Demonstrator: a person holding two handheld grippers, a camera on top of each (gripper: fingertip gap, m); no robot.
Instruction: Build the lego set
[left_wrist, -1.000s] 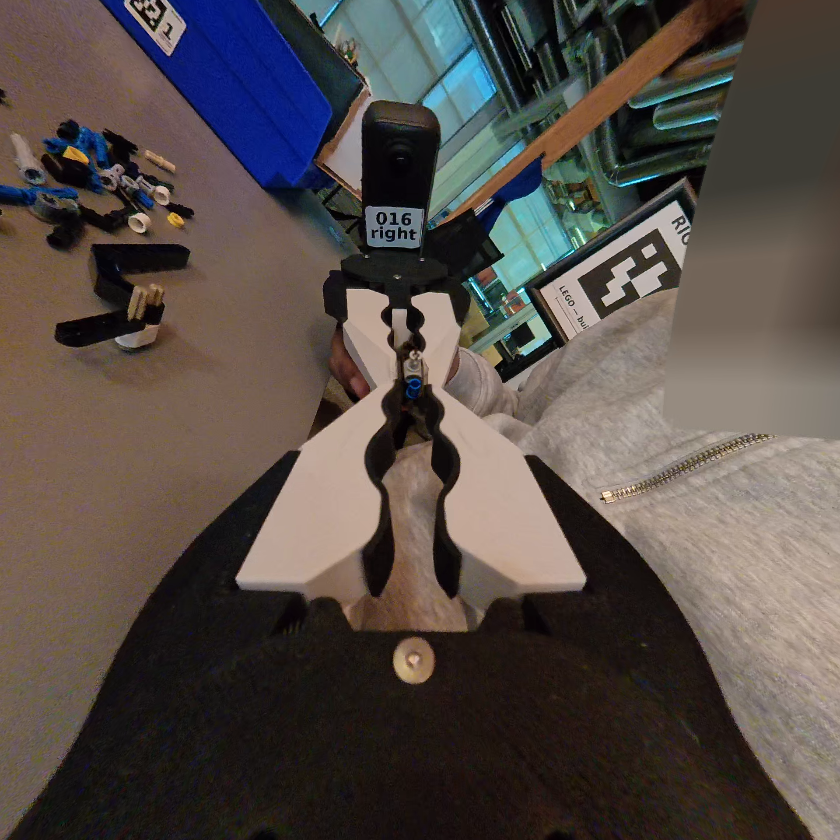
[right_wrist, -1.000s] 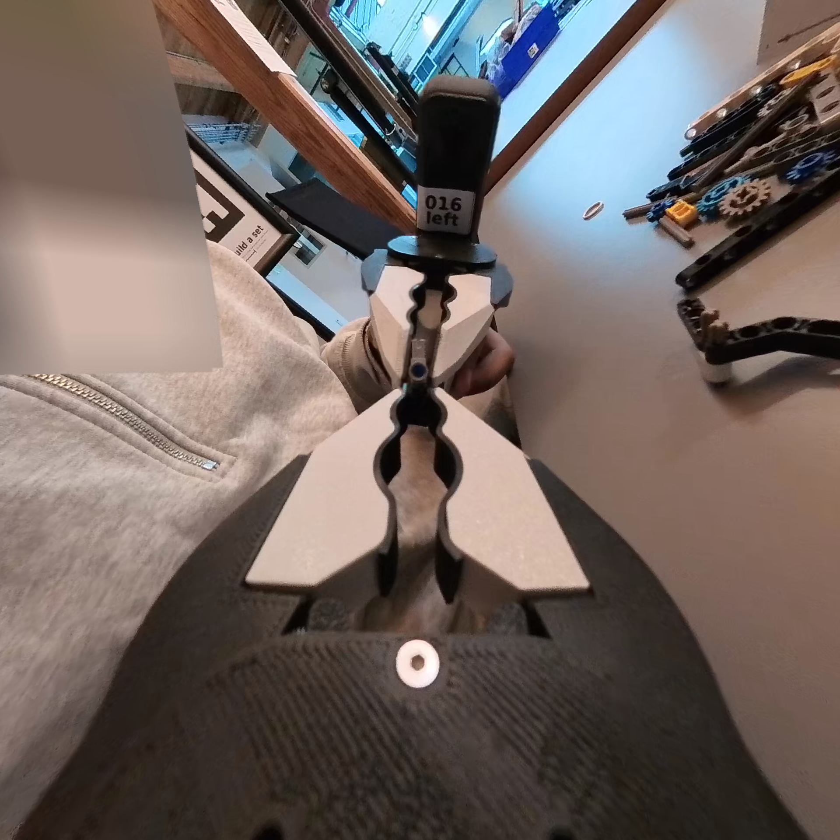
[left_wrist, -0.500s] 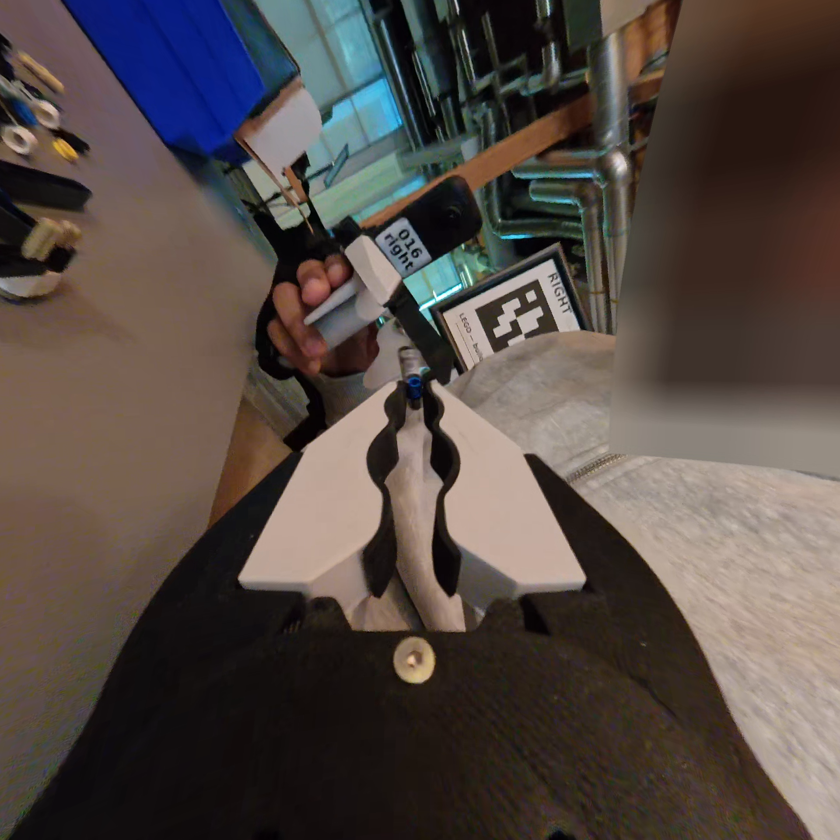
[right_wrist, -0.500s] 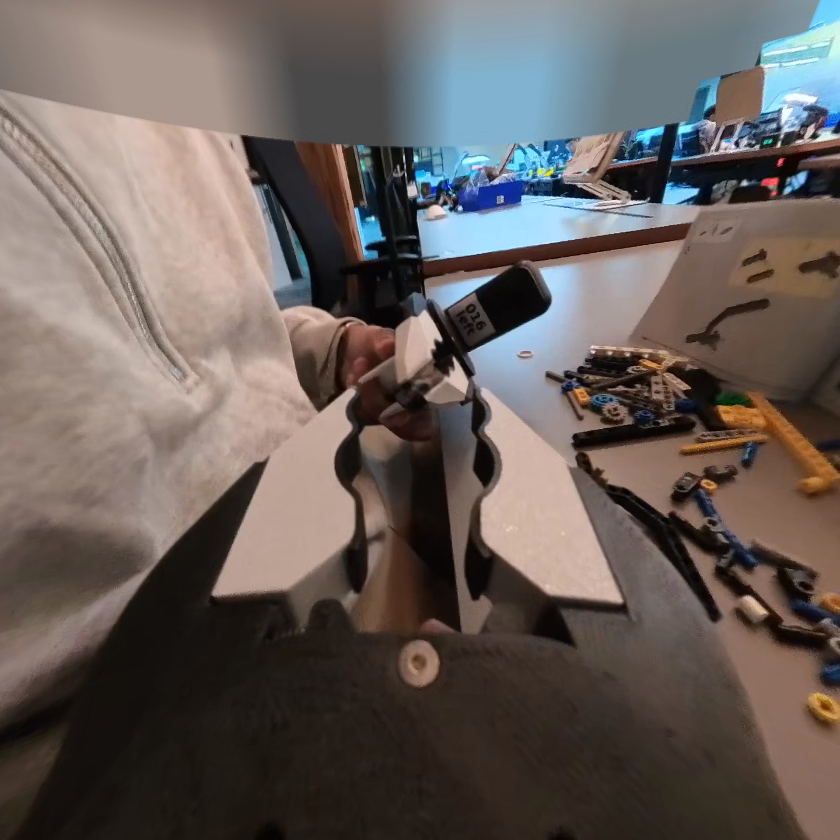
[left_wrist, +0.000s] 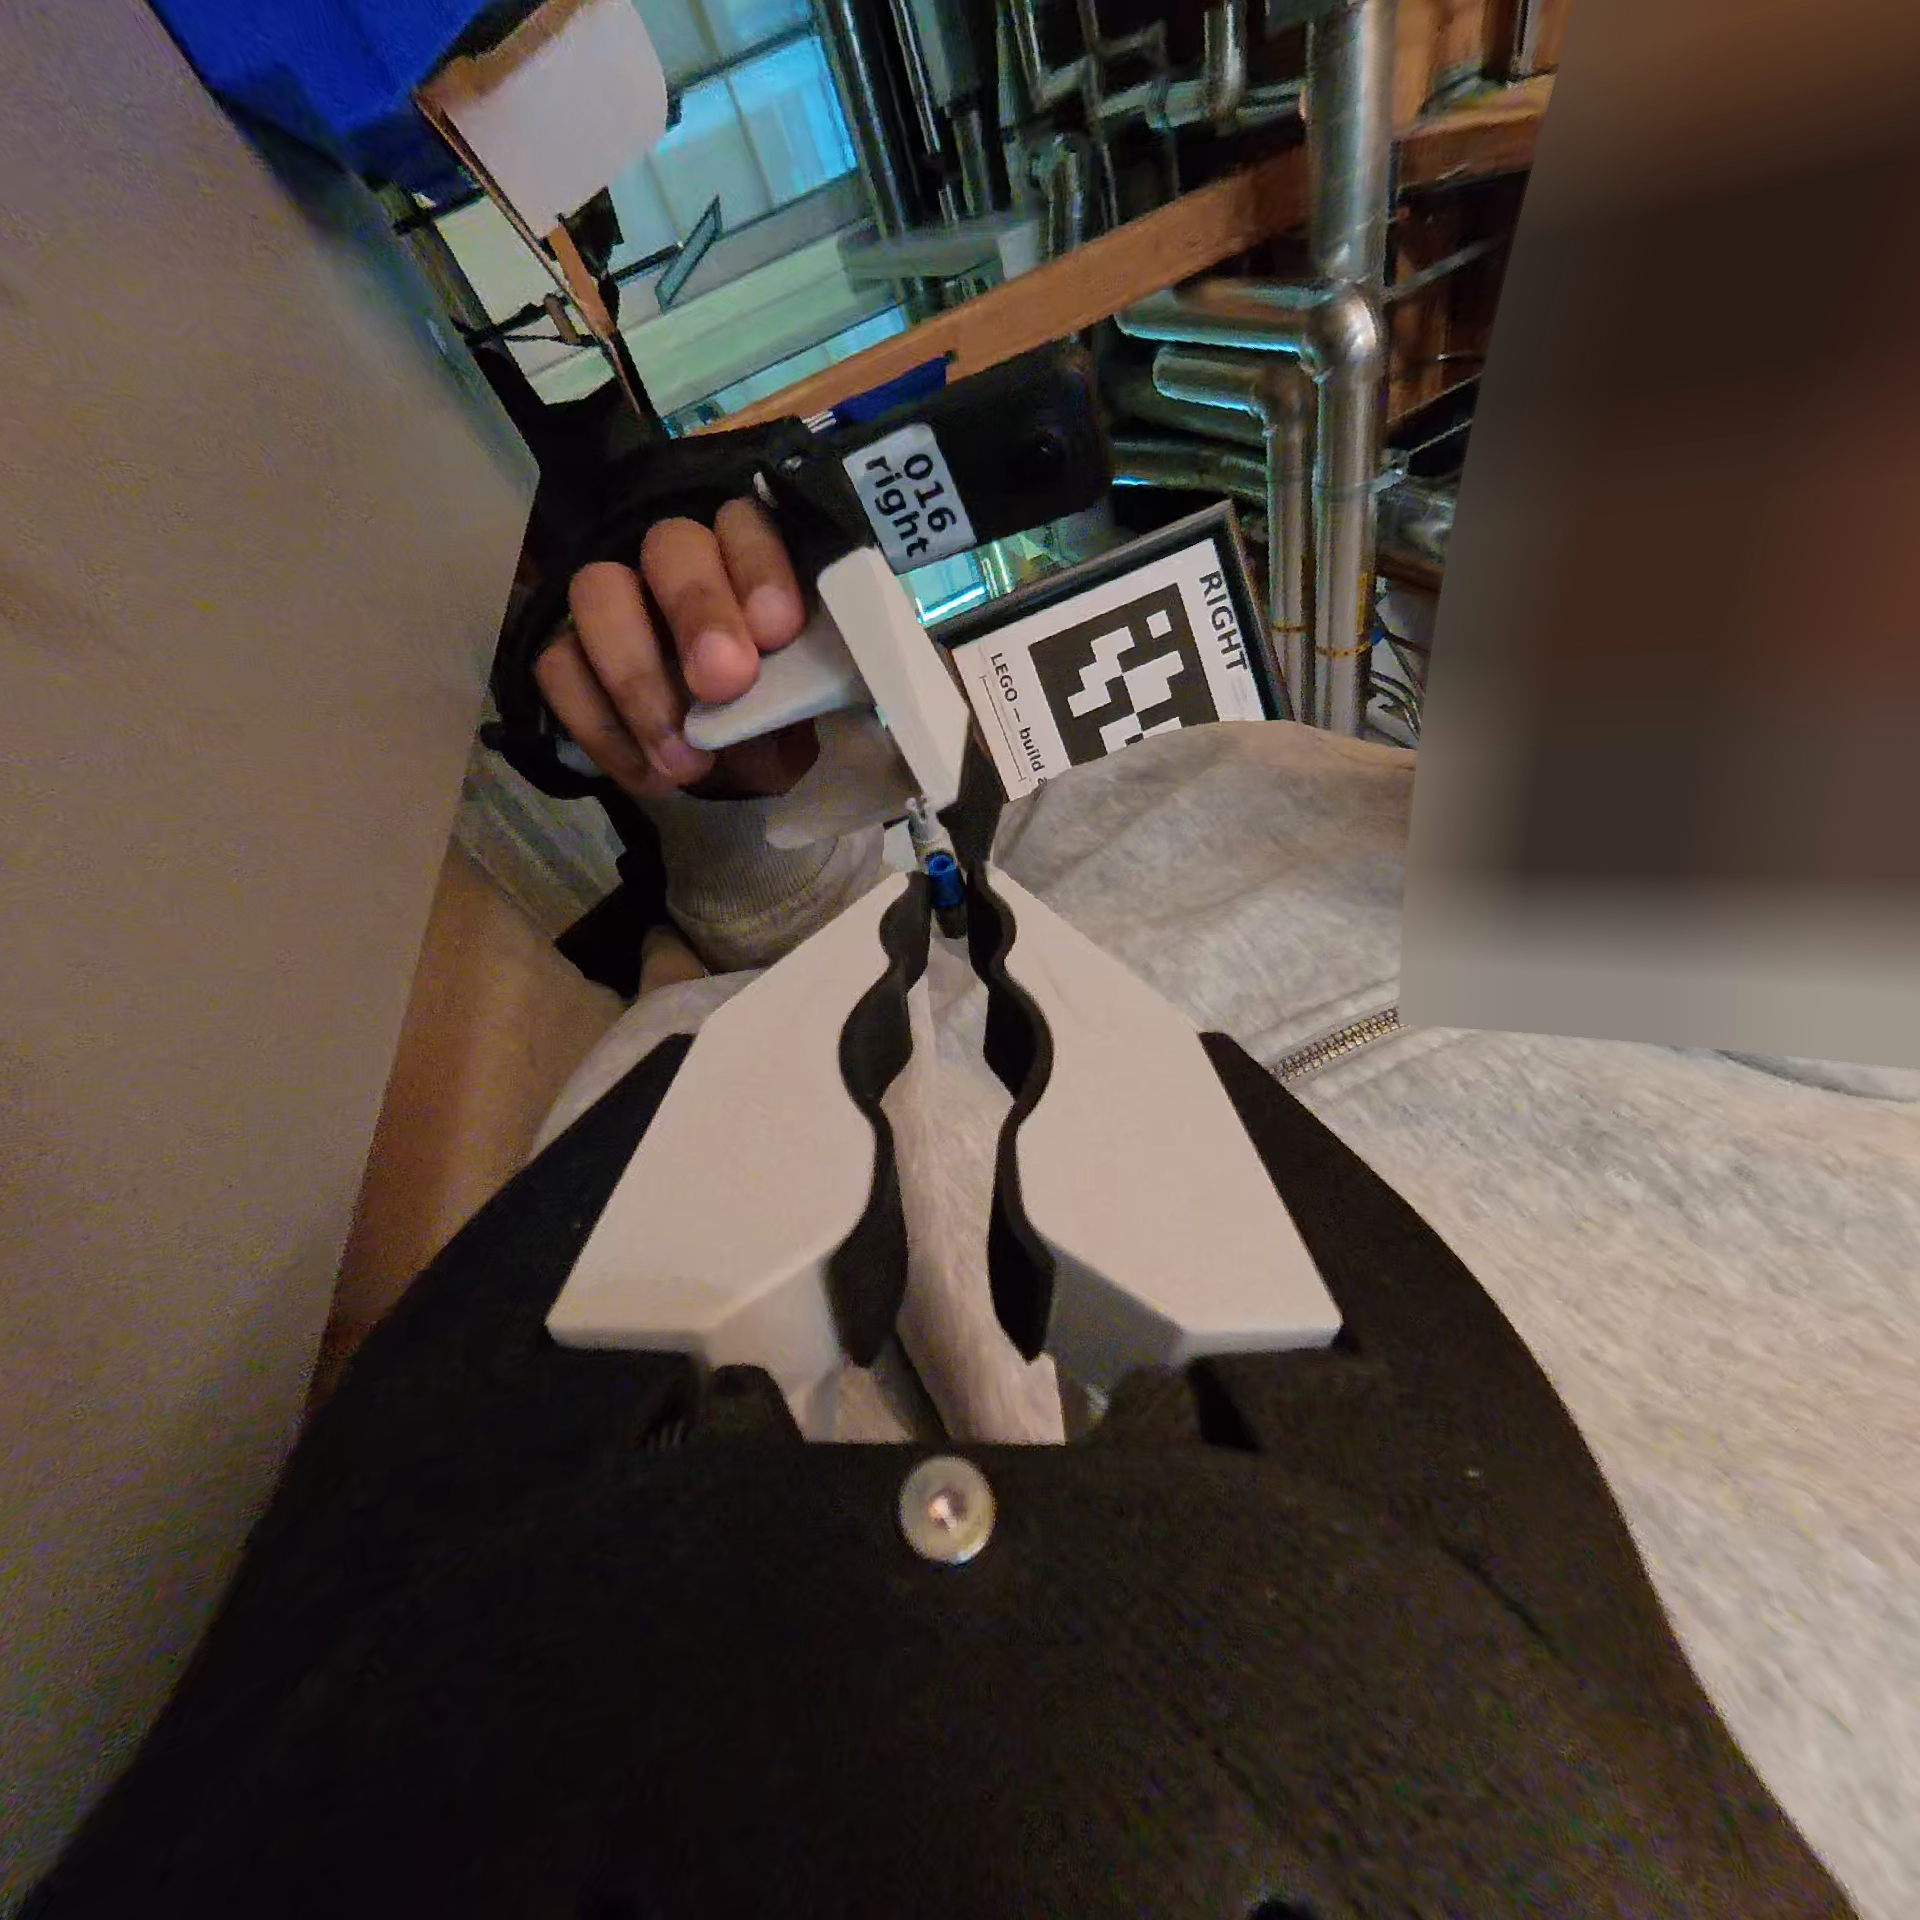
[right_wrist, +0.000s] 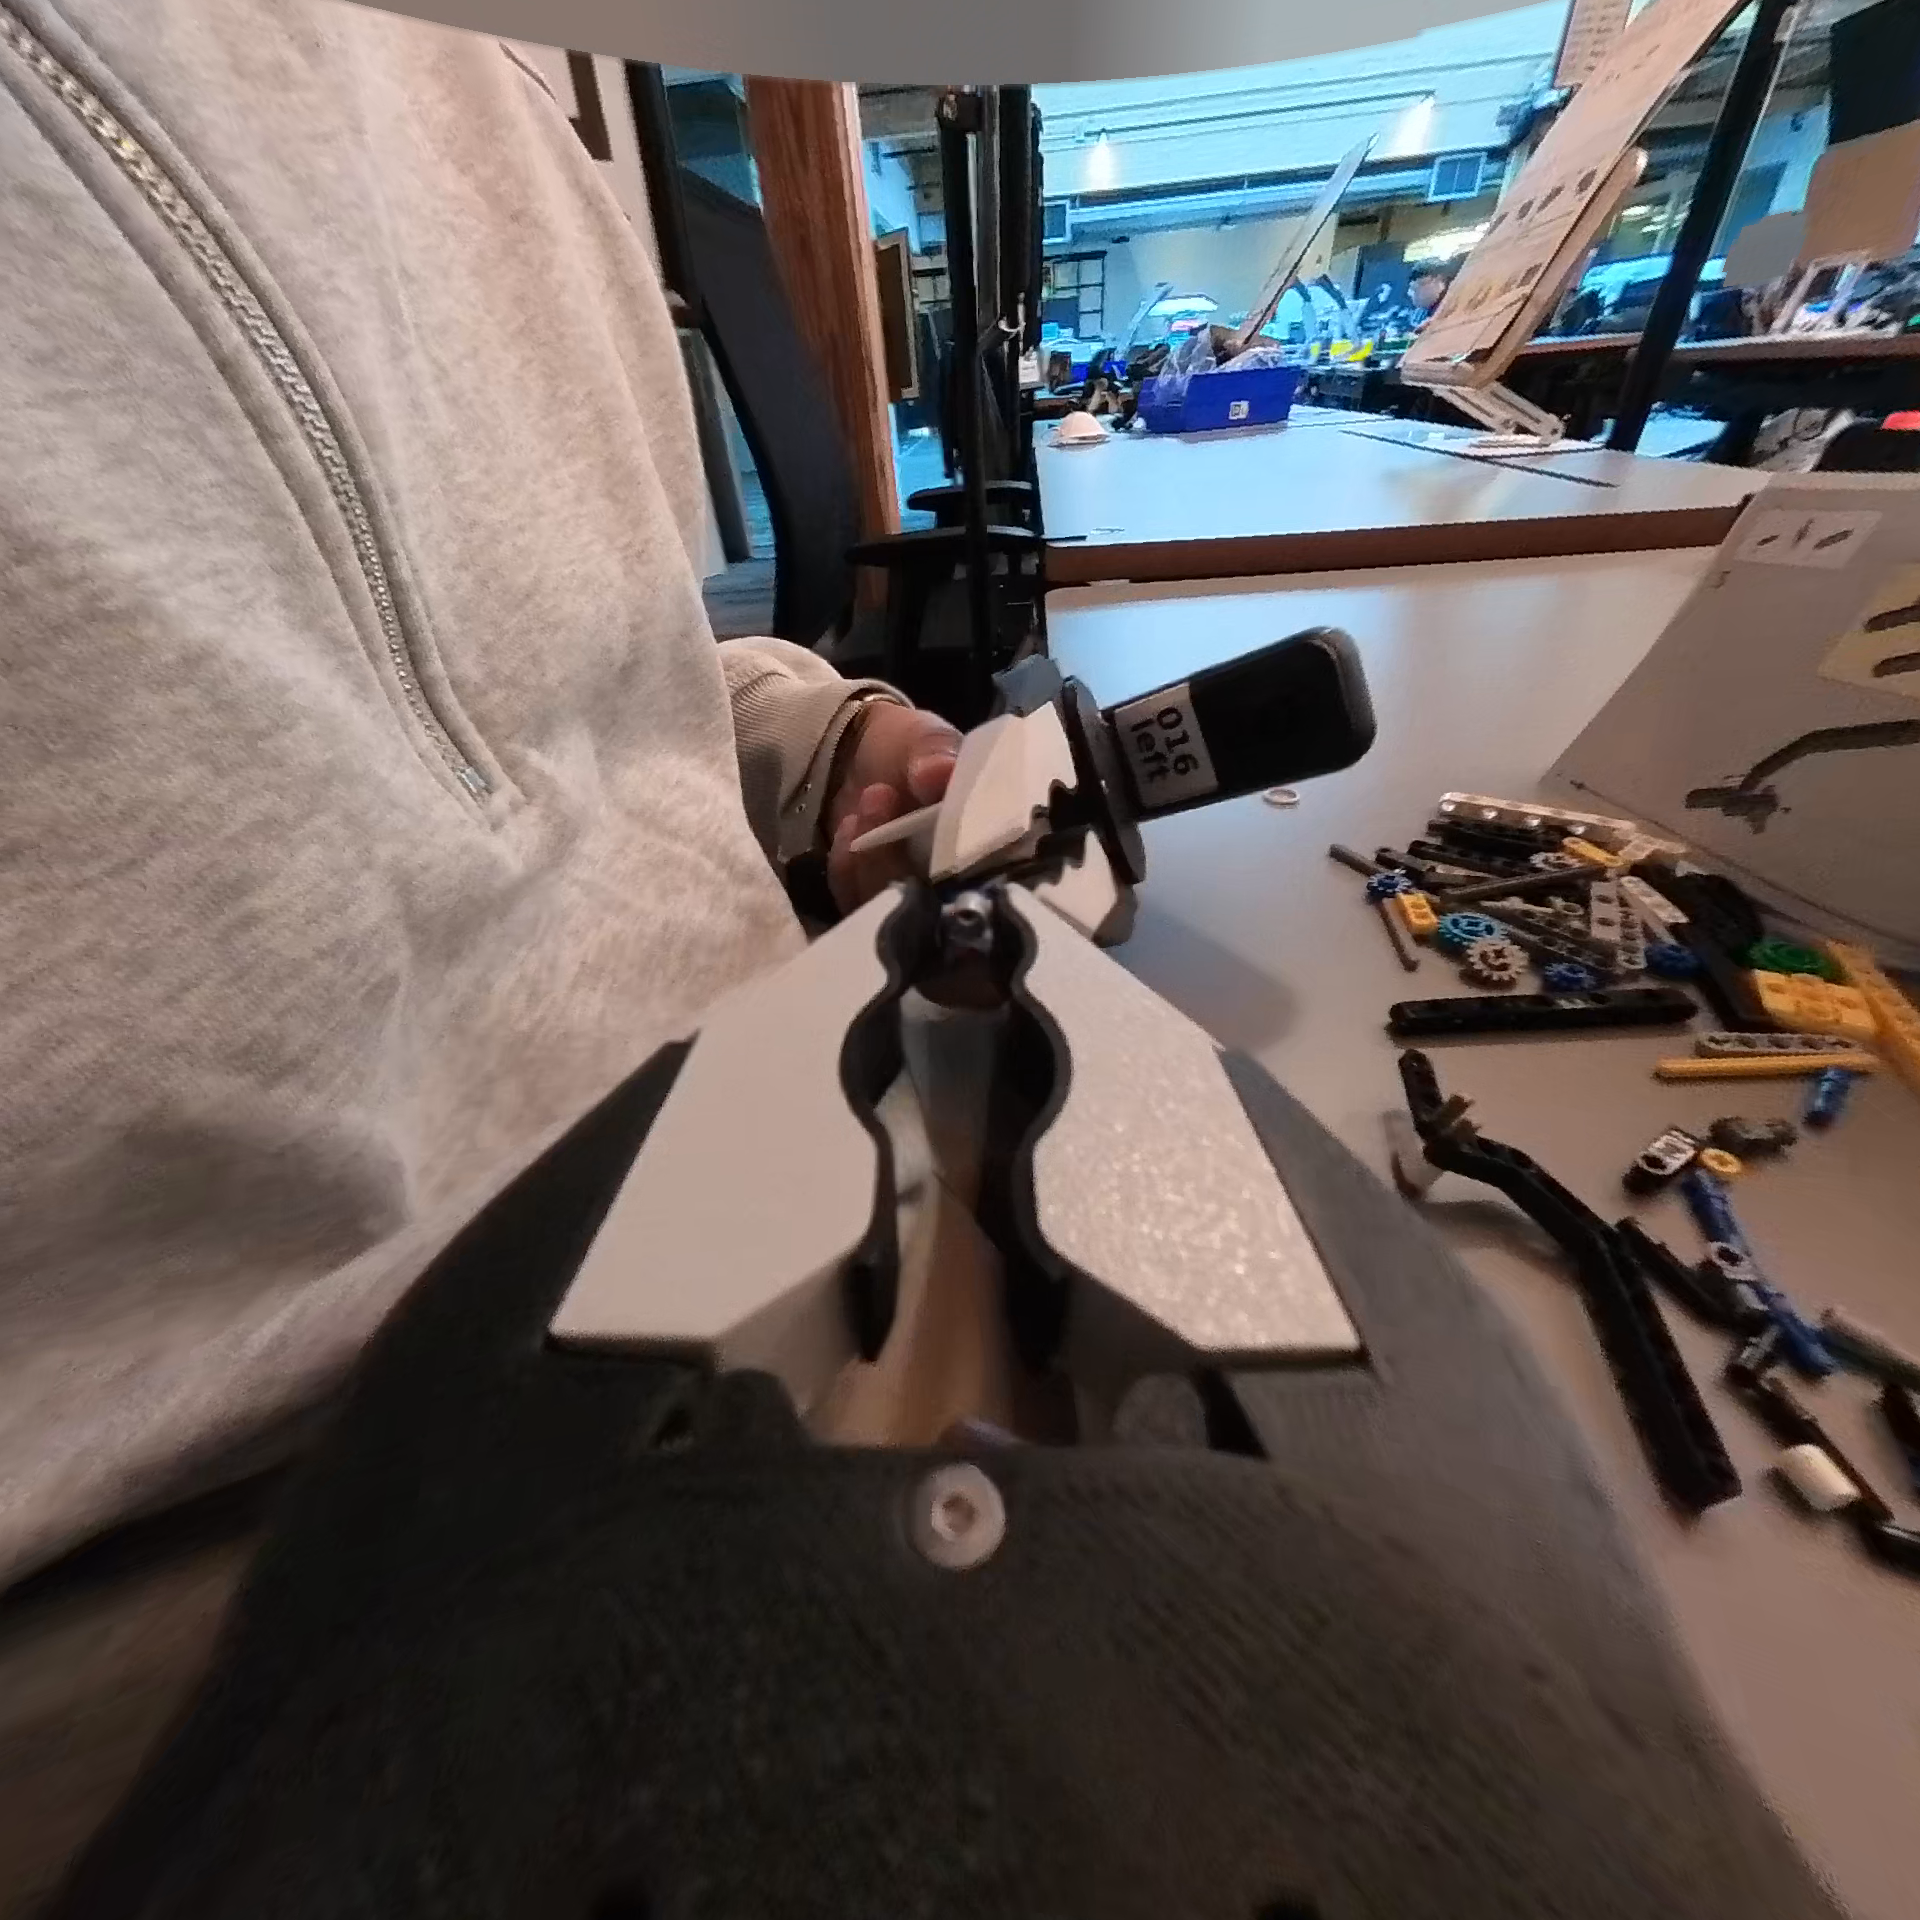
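Observation:
My left gripper (left_wrist: 943, 902) is shut on a small blue pin (left_wrist: 943, 891) with a grey connector (left_wrist: 923, 823) on its far end, held in the air in front of the person's grey hoodie. My right gripper (right_wrist: 961, 928) comes at it from an angle, tip to tip. Its jaws stand narrow around the grey connector (right_wrist: 968, 923). In the left wrist view the right gripper (left_wrist: 932, 808) is side-on in a hand, its tip on the connector. The left gripper (right_wrist: 1013, 831) shows in the right wrist view, tilted.
Loose Lego parts lie on the grey table (right_wrist: 1299, 665) at the right: black beams (right_wrist: 1538, 1013), a black angled assembly (right_wrist: 1527, 1184), yellow beams (right_wrist: 1860, 997), gears and blue pins. An instruction sheet (right_wrist: 1818, 727) stands behind them. A framed marker sign (left_wrist: 1122, 665) stands behind the hoodie. Left and right tips are no more than a few centimetres apart.
A second ago both grippers met tip to tip. The right gripper then opened and swung aside; now it is back at the piece with jaws narrowed. The left kept its grip.

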